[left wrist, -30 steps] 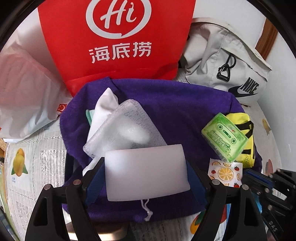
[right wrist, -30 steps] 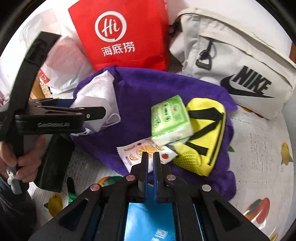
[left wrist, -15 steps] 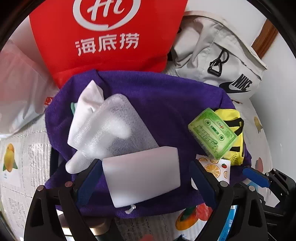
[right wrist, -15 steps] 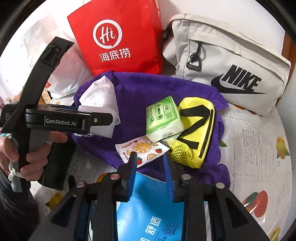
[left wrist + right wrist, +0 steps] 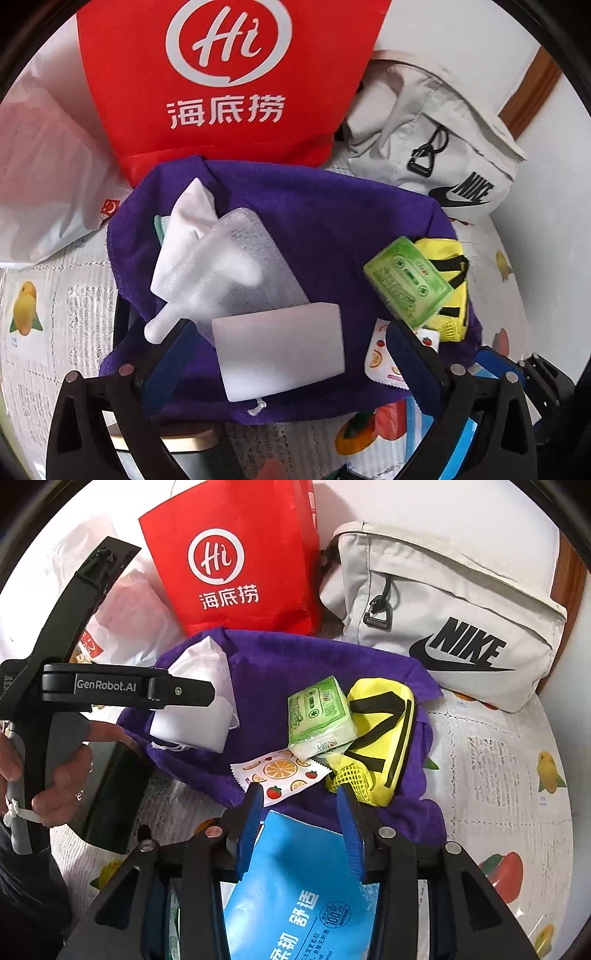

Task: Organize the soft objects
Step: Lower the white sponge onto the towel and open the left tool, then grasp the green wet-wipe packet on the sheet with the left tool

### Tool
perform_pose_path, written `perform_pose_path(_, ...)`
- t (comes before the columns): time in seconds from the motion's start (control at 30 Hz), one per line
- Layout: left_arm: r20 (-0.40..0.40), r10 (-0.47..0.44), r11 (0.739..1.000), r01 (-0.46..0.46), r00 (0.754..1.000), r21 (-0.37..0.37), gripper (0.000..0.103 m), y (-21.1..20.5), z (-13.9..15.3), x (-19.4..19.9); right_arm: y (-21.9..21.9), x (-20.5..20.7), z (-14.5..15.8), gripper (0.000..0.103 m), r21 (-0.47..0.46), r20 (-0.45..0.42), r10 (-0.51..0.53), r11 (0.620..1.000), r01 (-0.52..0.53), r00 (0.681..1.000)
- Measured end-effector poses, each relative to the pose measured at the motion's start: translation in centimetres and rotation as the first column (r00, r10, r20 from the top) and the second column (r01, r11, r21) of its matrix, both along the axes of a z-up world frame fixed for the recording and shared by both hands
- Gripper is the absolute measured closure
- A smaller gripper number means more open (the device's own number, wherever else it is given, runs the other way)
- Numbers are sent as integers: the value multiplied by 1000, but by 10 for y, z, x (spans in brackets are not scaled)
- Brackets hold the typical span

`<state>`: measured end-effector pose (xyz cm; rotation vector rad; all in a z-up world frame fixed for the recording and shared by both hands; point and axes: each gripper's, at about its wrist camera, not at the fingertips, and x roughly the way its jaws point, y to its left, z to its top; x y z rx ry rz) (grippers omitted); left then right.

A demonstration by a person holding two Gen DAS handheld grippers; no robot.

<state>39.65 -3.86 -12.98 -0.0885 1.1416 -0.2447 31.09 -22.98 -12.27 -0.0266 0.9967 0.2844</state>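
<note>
A purple towel (image 5: 314,206) (image 5: 295,664) lies spread on the table. On it lie a white sponge block (image 5: 280,354) (image 5: 192,727), a white mesh pouch (image 5: 236,266), a white cloth (image 5: 184,221) (image 5: 199,664), a green tissue pack (image 5: 406,284) (image 5: 319,712), a yellow mesh pouch (image 5: 448,291) (image 5: 384,731) and a fruit-print sachet (image 5: 380,358) (image 5: 280,770). My left gripper (image 5: 291,354) (image 5: 184,692) is open, its fingers either side of the sponge without touching it. My right gripper (image 5: 299,805) is open just above a blue tissue pack (image 5: 295,882).
A red Hi bag (image 5: 221,81) (image 5: 236,568) stands behind the towel. A grey Nike bag (image 5: 436,147) (image 5: 443,620) lies at the back right. A white plastic bag (image 5: 48,184) sits at the left. A fruit-print tablecloth (image 5: 498,775) covers the table.
Both grippers have opened. The left one let go of the sponge, which now lies on the towel. The right one opened from shut over the blue tissue pack and drew back.
</note>
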Motion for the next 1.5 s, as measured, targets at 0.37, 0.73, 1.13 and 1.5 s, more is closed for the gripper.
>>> perform_pose_path(0.37,44,10,999,-11,999,36,2,15,29,-38,2,-25,16,62,6,24,-16,1000,16,1000)
perform_pose_path(0.73,142,71,997,-74,987,15,3,32,56,-146,3,-103,44,56,33,71,-17,999,15,997)
perform_pose_path(1.13,47,61,998,-62,997,20,3,6,6,-215,-13,-180,36,55,53,40,-28,998,25,999)
perform_pose_path(1.5,6,98,995,-99,995,23,6,-15,-47,-209,-34,-217,-3,55,13,-15,-29,999,29,999)
